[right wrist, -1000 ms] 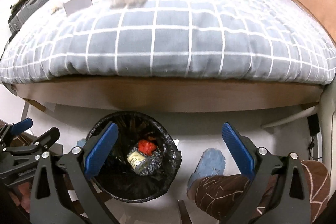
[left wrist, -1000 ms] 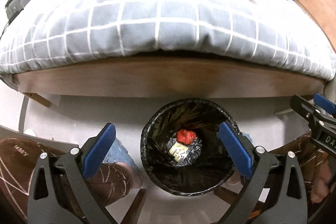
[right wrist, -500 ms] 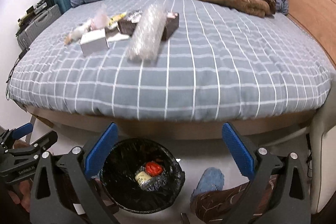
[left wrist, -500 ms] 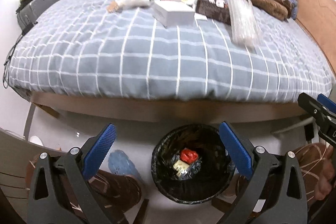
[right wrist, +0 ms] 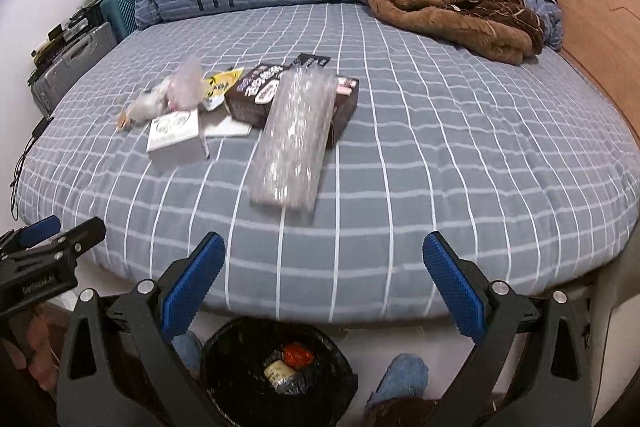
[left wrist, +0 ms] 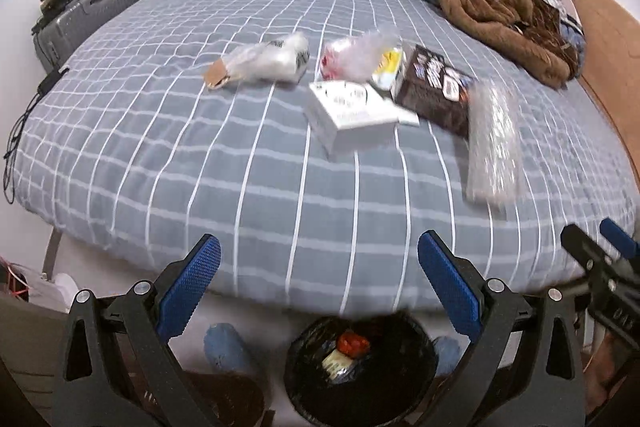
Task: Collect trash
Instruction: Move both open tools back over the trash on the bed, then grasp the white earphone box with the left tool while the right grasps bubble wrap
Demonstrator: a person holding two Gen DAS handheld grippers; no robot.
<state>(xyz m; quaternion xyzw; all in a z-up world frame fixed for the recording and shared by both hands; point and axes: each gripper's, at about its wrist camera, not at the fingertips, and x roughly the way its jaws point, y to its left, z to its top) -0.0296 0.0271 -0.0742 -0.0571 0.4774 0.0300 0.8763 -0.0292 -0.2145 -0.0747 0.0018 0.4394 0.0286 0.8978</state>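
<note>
Trash (left wrist: 352,107) lay clustered on the bed (left wrist: 200,155), well apart from both tools; the black-lined bin (left wrist: 360,371) stood on the floor at the bed's near edge, already holding a red scrap (right wrist: 298,355) and a small labelled container (right wrist: 278,373). The left tool (left wrist: 318,287) hung with its blue pads wide apart and nothing between them; the right tool (right wrist: 324,283) likewise, spread and empty. The step in hand looked like a reach out for the next piece; done well, I judged, it meant taking the nearest item first, the long clear plastic sleeve (right wrist: 296,135), coming down across its narrow width so the pads close on both sides rather than skating off the crinkled film; the sleeve leaned on the dark box (right wrist: 260,99), so lifting it cleanly should avoid dragging the box along. Counted on the bed: one clear sleeve, one dark box, one white box (left wrist: 352,115), one yellow packet (right wrist: 220,85), and two crumpled clear wrappers; a flat white card under the boxes was too blurred to class. In the bin, two items.
</note>
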